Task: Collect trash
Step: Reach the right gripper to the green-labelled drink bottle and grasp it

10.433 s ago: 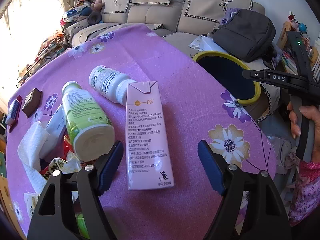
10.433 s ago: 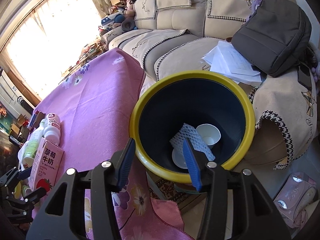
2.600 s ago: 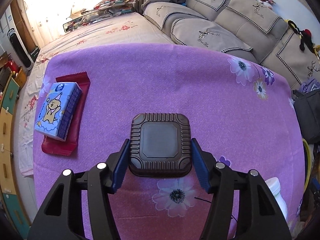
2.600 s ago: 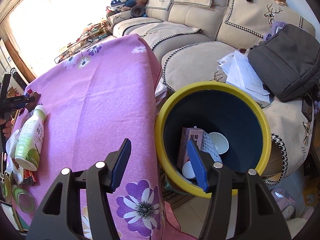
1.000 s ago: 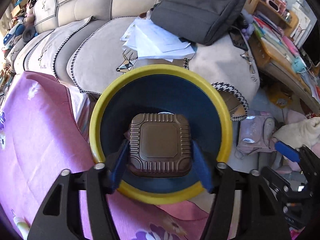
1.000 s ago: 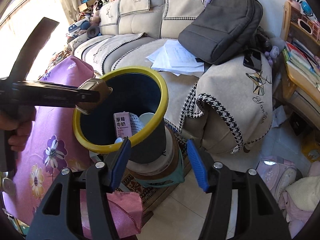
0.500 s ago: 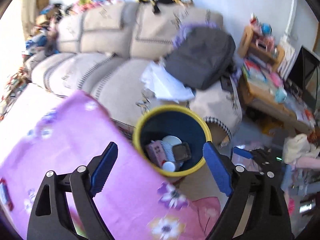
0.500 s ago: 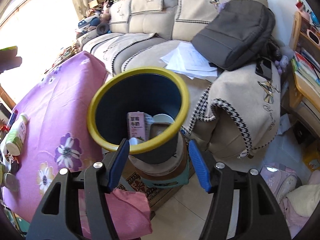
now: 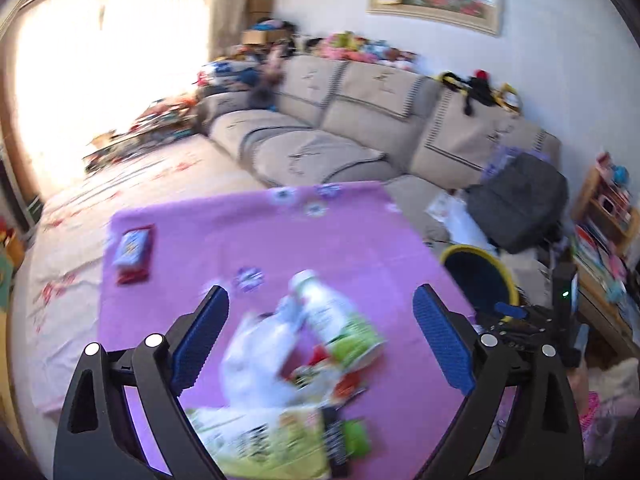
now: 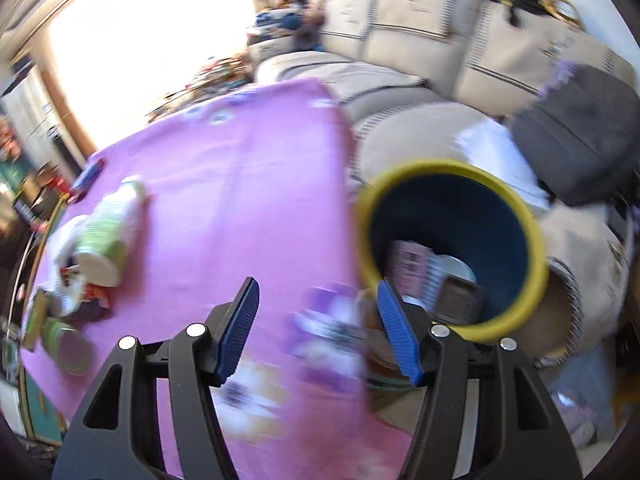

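- A green-labelled plastic bottle (image 9: pixel 334 318) lies on its side at lower centre of the left view, blurred, beside crumpled white paper (image 9: pixel 256 364) and glossy wrappers (image 9: pixel 280 440).
- All rest on a smooth purple flowered cloth (image 9: pixel 240 236).
- The round yellow-rimmed bin (image 10: pixel 452 248), dark inside, sits centre right in the right view, holding a pink carton (image 10: pixel 406 264) and a brown ribbed square (image 10: pixel 458 300).
- The left gripper (image 9: pixel 320 338) gapes wide, empty.
- The right gripper (image 10: pixel 318 328) is spread, holding nothing.

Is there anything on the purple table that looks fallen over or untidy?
Yes. The green-labelled bottle lies on its side, not upright, and crumpled white tissue and wrappers lie scattered beside it on the purple tablecloth. Blur hides finer detail.
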`<state>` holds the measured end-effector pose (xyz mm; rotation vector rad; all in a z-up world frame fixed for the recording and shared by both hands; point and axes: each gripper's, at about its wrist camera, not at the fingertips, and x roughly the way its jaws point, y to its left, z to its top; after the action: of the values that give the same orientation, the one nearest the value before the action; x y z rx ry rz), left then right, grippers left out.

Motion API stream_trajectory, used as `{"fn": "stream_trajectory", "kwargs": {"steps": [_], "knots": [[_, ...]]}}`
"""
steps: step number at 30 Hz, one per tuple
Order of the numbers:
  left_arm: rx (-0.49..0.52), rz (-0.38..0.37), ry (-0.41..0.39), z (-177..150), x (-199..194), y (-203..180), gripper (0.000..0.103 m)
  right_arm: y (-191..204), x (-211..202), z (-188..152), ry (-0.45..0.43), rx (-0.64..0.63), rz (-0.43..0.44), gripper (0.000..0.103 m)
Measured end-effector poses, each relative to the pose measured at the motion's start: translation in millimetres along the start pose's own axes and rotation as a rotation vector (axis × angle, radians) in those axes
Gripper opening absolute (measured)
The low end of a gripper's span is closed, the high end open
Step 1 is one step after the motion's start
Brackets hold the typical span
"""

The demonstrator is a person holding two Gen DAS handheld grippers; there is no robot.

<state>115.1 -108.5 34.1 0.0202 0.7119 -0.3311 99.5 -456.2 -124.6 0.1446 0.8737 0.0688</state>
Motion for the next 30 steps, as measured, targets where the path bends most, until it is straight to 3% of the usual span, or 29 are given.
{"fn": "stream_trajectory", "kwargs": {"steps": [7,15,30], "knots": [[-0.126,0.124,-0.006,-54.0,-20.8,80.3,0.092,85.0,2.3,25.7,-0.01,-0.109,0.123,0.059],[-0.192,0.125,0.013,-94.6,-21.1,119.8,0.092,154.5,27.3,31.3,0.028,-0.133,0.204,0.059],[-0.203,0.096,0.036,-106.8,-14.0,122.5,0.092,170.6,76.7,25.8,0.102,-0.049,0.17,0.058]]}}
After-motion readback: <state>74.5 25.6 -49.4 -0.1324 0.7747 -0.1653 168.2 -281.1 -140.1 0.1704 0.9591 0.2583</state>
